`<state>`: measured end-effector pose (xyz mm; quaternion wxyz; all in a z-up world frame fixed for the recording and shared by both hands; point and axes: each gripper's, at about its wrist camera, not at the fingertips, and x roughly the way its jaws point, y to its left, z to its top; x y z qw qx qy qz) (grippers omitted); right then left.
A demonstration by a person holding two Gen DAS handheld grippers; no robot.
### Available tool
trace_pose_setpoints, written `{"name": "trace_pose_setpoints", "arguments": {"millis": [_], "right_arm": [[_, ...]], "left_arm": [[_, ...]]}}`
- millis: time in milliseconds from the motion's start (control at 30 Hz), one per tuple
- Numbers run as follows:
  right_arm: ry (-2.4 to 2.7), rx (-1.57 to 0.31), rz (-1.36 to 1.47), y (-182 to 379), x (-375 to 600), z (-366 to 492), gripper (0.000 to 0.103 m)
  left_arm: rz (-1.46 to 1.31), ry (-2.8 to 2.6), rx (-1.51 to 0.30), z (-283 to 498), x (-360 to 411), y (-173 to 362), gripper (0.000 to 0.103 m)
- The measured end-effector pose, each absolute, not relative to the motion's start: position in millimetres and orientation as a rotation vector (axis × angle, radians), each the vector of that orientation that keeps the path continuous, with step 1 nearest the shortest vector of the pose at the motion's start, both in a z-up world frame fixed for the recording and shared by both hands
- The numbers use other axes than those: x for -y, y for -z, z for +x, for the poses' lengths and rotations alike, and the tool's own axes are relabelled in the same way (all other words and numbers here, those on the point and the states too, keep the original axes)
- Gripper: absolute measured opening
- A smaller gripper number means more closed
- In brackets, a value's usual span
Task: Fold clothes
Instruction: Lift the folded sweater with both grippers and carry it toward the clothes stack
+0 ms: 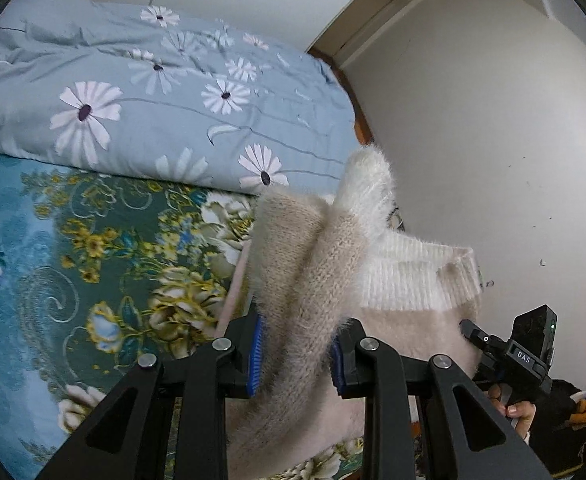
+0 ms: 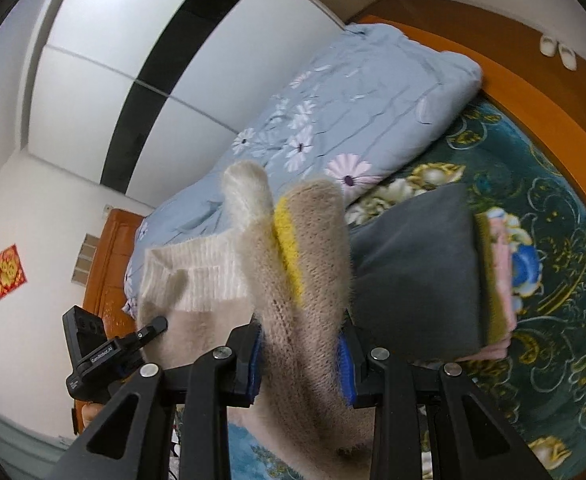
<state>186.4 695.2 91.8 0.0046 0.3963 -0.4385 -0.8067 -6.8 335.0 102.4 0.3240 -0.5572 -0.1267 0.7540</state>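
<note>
— While both of your grippers are up, what do they have?

— One fuzzy beige sweater [image 1: 309,264], shared. My left gripper [image 1: 295,354] is clamped on a bunched fold of it, blue pads pressed into the knit; my right gripper [image 2: 301,364] is clamped on another bunch, one with a yellow stripe [image 2: 289,252]. Neither bites shut fully; the thick fabric keeps the jaws apart.

— Where does the sweater lie from the jaws?

— It rises straight ahead of each pair of fingers, with the white ribbed neckband [image 1: 417,280] strung crosswise between my two grips, so the long axis runs hand to hand. Each hand is equally near its own end. The body hangs below, over the near edge of the bed sheet [image 1: 53,264].

— How does it look?

— Soft, hairy, limp, not yet folded; I judge it will sag wherever unsupported.

— And beyond?

— A stack of folded clothes [image 2: 417,272] lies on the sheet toward the far-right edge, grey on top. Farther back, the daisy-print duvet [image 1: 165,92] sits against the wardrobe [image 2: 181,36].
</note>
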Motion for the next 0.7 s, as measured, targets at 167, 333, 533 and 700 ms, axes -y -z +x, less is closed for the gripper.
{"name": "trace_pose_setpoints", "arguments": {"millis": [167,333,533,700], "right_arm": [[2.520,1.437,1.278,-68,-740,178,0.032],[2.493,1.516,1.313,-44,-775,168,0.032],[2.421,1.609,1.396,5,-788,151,0.032],[2.362,1.736,1.364,39,-803,153,0.034]], "left_arm": [[-1.524,-1.927,0.325,-17,-386,-81,0.028],[-1.561,-1.892,0.331,-31,-415,-59,0.028],[-1.684,-1.878,0.344,-57,-429,-7,0.028],[-1.748,-1.828,0.418,-70,-421,32,0.029]]}}
